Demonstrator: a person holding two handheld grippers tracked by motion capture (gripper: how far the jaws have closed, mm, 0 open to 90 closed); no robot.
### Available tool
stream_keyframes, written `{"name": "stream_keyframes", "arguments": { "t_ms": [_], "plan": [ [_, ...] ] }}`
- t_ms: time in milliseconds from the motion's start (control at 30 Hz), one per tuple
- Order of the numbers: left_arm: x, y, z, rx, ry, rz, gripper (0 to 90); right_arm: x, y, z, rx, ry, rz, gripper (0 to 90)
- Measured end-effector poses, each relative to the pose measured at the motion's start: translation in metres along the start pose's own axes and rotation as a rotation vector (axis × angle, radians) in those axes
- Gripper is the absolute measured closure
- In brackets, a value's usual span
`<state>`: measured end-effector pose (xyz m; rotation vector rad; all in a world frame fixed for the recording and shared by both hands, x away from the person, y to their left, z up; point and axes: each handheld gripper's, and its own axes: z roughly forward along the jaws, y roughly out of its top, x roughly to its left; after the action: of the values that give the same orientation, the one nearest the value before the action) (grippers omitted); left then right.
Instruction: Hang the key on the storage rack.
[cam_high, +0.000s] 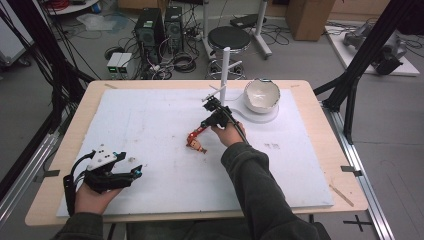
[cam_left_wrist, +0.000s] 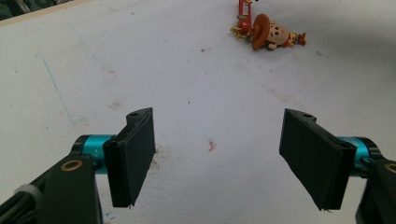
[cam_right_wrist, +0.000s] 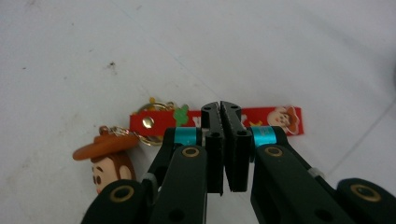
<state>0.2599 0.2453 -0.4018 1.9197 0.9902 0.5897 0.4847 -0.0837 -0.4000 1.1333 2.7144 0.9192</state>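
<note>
The right claw (cam_right_wrist: 220, 108) is pressed together on the red strap (cam_right_wrist: 261, 119) of a keychain, near the middle of the bench (cam_high: 310, 165). The cowboy figure (cam_high: 196, 145) hangs from the strap's ring and lies on the white mat (cam_high: 150, 125). Far behind stand a white peg stand (cam_high: 225, 75) and a bowl (cam_high: 261, 95). The left claw (cam_left_wrist: 217, 154) is spread and holds nothing, near the left corner.
</note>
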Motion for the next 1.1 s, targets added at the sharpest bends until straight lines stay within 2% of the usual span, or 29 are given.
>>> {"name": "stream_keyframes", "arguments": {
  "t_ms": [267,833,1100],
  "plan": [
    [0.000,0.000,0.000,0.004,0.003,0.004,27.1,-0.012,-0.011,-0.002,0.026,-0.018,0.037,88.4],
    [0.001,0.000,-0.001,0.002,0.004,0.002,27.1,-0.017,-0.012,0.010,0.079,-0.049,0.060,88.4],
    [0.001,0.000,0.000,-0.001,0.004,0.001,27.1,-0.016,-0.010,0.013,0.059,-0.041,0.068,88.5]
  ]
}}
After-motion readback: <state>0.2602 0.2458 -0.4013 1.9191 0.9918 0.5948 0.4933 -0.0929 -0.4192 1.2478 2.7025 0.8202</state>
